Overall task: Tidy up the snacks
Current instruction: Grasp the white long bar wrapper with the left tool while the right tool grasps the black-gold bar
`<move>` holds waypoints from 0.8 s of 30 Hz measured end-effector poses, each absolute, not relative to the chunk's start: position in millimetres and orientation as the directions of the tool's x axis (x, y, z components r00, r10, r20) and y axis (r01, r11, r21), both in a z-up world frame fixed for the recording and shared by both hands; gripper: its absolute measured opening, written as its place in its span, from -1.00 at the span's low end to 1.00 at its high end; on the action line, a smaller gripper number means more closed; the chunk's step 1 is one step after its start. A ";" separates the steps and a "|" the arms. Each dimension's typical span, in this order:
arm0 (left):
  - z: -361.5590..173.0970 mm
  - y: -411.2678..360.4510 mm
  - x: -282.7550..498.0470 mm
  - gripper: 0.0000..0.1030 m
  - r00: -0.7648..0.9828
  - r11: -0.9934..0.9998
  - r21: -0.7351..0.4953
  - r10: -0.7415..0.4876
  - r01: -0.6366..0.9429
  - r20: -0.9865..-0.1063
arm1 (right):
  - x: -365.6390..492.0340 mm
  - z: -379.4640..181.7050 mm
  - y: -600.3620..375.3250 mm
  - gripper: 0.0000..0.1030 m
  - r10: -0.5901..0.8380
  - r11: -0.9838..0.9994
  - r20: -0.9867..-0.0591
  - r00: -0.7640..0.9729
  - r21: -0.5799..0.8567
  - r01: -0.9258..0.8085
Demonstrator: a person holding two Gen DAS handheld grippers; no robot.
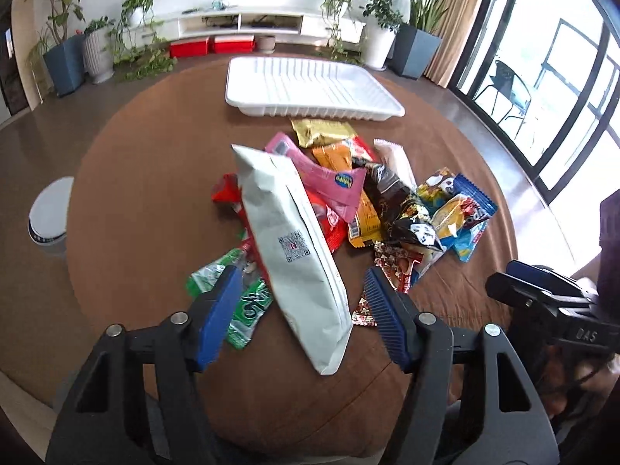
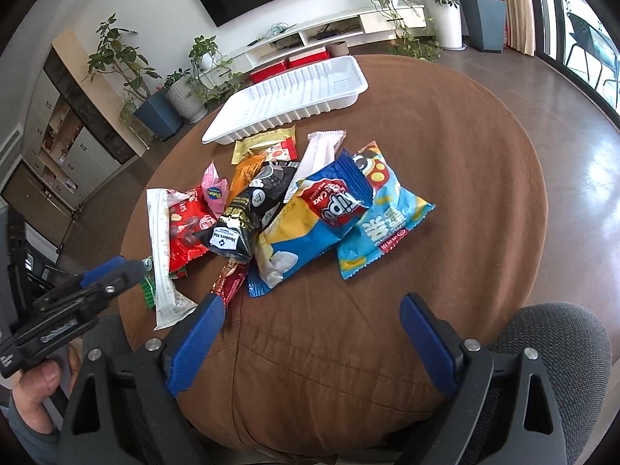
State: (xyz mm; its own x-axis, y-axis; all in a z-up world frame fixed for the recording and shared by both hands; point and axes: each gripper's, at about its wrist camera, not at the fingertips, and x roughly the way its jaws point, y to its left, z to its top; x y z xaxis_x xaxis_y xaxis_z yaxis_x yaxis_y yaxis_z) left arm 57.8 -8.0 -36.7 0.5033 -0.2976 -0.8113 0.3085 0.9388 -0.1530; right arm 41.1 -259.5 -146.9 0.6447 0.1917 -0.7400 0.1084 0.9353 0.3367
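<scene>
A pile of snack packets lies in the middle of a round brown table [image 1: 147, 201]. A long white packet [image 1: 288, 240] lies on top at the pile's near left, also in the right wrist view [image 2: 162, 263]. My left gripper [image 1: 300, 283] is open, its blue fingers either side of that packet's near end, just above it. My right gripper [image 2: 312, 310] is open and empty over bare table in front of a blue and yellow packet [image 2: 298, 240]. A white ribbed tray [image 1: 306, 87] stands empty beyond the pile, also in the right wrist view [image 2: 286, 100].
A green packet [image 1: 240, 302] lies by my left finger. A black packet [image 2: 252, 209] and a light blue packet [image 2: 383, 217] sit in the pile. The right gripper shows at the right edge of the left wrist view [image 1: 542, 302]. A grey chair [image 2: 550, 341] is near.
</scene>
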 end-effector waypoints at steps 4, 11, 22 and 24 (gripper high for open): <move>-49.4 -19.4 72.5 0.18 0.490 0.937 -0.176 -0.310 0.301 -0.814 | 40.2 -148.4 -262.8 0.75 0.208 0.930 -0.737 0.644 0.353 0.104; -63.9 -24.7 94.3 0.17 0.463 0.939 -0.198 -0.313 0.281 -0.829 | 41.7 -151.0 -261.3 0.67 0.226 0.927 -0.735 0.639 0.364 0.090; -83.5 -20.0 117.2 -0.52 0.419 0.933 -0.231 -0.334 0.277 -0.844 | 48.0 -152.7 -257.6 0.32 0.242 0.928 -0.737 0.631 0.365 0.071; -84.6 -19.9 119.2 -0.53 0.420 0.932 -0.230 -0.334 0.278 -0.844 | 49.2 -151.7 -253.3 0.29 0.254 0.928 -0.736 0.628 0.369 0.057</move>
